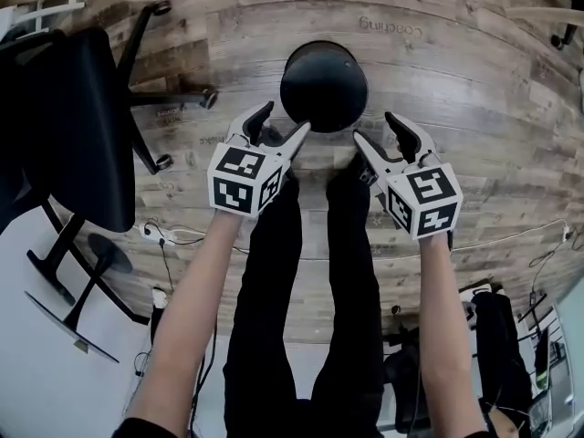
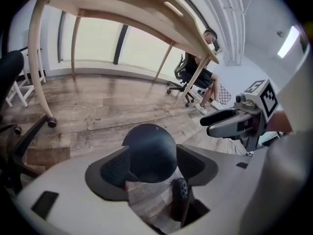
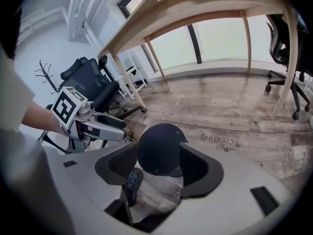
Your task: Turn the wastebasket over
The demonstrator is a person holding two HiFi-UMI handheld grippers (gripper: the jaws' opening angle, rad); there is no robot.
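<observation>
Wooden floor (image 1: 456,80); wastebasket (image 1: 324,85) on end, axis vertical

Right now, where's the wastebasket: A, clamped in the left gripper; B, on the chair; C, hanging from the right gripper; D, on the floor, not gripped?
D: the wastebasket stands on the floor, and the left gripper and right gripper are both open, closed on nothing.
</observation>
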